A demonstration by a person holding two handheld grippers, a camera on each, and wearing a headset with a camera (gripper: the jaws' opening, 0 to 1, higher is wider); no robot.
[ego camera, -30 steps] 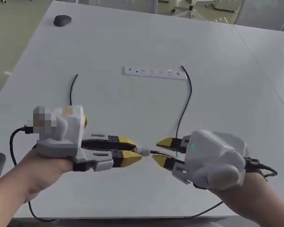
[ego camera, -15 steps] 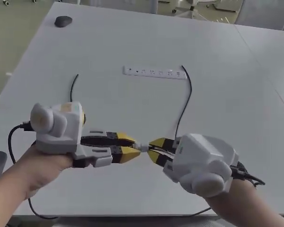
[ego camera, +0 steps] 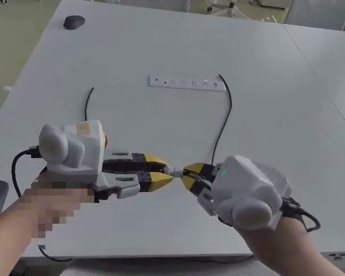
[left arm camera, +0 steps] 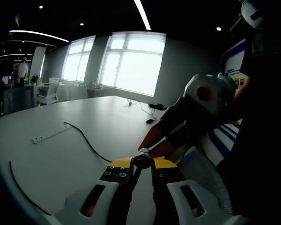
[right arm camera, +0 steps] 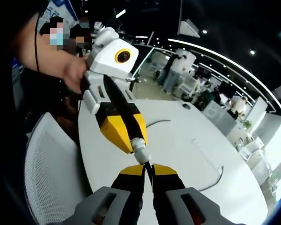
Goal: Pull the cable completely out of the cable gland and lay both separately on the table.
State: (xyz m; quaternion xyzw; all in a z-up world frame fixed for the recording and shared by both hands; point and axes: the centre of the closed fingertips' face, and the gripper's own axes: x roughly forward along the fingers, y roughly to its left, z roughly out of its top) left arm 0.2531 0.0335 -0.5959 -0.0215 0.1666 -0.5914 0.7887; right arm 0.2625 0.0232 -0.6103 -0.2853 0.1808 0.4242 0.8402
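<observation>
Head view: left gripper [ego camera: 164,174] clamped on small white gland [ego camera: 173,171], above the table [ego camera: 276,115] | right gripper [ego camera: 187,175] pinched on thin black cable [right arm camera: 148,164] just beside gland | handling: both light; gland hard, likely slick; cable limp, best gripped close to gland

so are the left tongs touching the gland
Touching. The left gripper view shows the gland pinched between the yellow tips of the left tongs, with no gap on either side.
</observation>
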